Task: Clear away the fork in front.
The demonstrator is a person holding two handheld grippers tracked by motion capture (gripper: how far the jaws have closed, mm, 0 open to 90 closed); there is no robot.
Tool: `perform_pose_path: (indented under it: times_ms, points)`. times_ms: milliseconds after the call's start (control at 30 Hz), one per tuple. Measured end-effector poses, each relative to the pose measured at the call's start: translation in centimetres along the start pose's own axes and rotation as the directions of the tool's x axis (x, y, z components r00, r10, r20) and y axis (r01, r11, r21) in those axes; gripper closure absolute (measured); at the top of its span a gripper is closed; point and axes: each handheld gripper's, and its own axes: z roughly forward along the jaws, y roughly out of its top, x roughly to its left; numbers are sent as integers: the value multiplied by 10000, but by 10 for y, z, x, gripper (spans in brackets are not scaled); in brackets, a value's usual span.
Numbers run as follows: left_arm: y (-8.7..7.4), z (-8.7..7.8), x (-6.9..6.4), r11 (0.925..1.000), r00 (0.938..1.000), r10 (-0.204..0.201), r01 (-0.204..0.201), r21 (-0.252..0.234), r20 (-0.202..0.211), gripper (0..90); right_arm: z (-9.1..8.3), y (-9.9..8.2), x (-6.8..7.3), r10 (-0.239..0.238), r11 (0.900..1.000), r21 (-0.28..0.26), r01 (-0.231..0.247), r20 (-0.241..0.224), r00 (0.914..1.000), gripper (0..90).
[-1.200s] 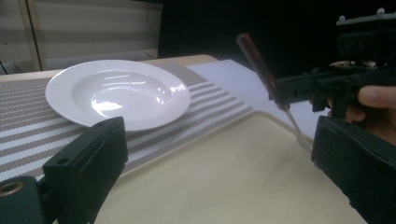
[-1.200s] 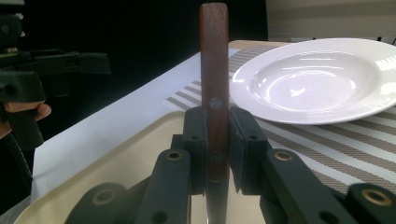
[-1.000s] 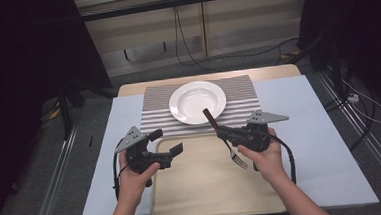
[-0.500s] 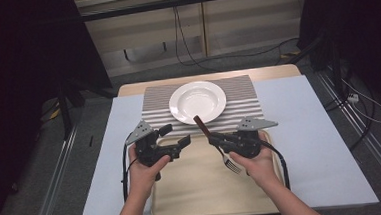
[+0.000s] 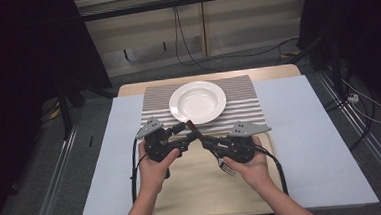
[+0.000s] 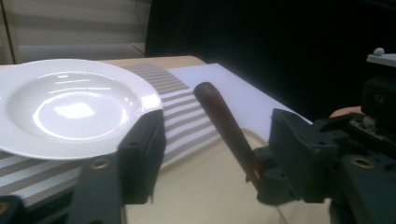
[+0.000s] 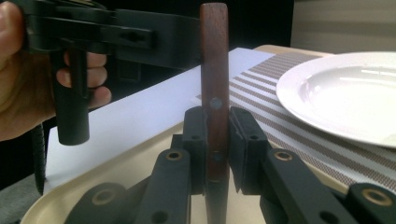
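The right tool (image 5: 206, 142) has its jaws pressed against both flat sides of the brown wooden handle (image 7: 214, 93) of a metal fork (image 5: 225, 167). The handle projects forward beyond the jaw tips; the tines sit behind the jaws, under the right hand (image 5: 249, 166), above the beige tray (image 5: 198, 187).

The left tool (image 5: 189, 135) is about half open and its jaws have just been closing. In the left gripper view the free end of the handle stands between the two jaws, nearer the right-hand one; contact cannot be confirmed. In the right gripper view one left-tool jaw lies against or just beside the upper part of the handle.

A white round ceramic plate (image 5: 197, 102) rests on a grey-and-white striped placemat (image 5: 243, 102), just beyond both tool tips. The desk (image 5: 310, 130) carries a pale blue sheet under the tray and placemat.
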Motion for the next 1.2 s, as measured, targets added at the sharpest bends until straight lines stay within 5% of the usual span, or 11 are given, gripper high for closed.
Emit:
perform_pose_path:
  times_ms: [133, 200, 233, 333, 700, 967, 1200]
  points:
    - [-4, 8, -2, 9993, 9968, -356, 363, -85, 711, 693, 3, 1, 4, -128, 9999, -55, 128, -73, 9999, 780]
    - [-4, 9, -2, 9983, 9904, -531, 558, -170, 1278, 778, 3, 1, 6, -439, 9990, -33, 440, 75, 9990, 778]
    - [-3, 9, -4, 9990, 9934, -416, 428, -91, 1073, 795, 4, 0, 7, -620, 9980, -66, 621, 141, 9980, 778]
    - [-1, 6, -1, 9978, 9895, -667, 655, 139, 1279, 804, 4, -1, 7, -430, 9990, -143, 430, -7, 9991, 761]
    - [5, -21, 17, 9957, 9884, -331, 197, 910, 1480, 807, -15, -6, -10, -1047, 9945, 182, 1035, 967, 9898, 457]
    - [4, -36, 34, 9911, 9831, -719, 514, 1230, 1686, 808, -35, -11, -24, -1012, 9948, 217, 991, 1369, 9854, 353]
    - [-5, -45, 46, 9925, 9935, -584, 474, 1124, 975, 783, -52, -16, -33, -809, 9967, 203, 787, 1542, 9847, 318]
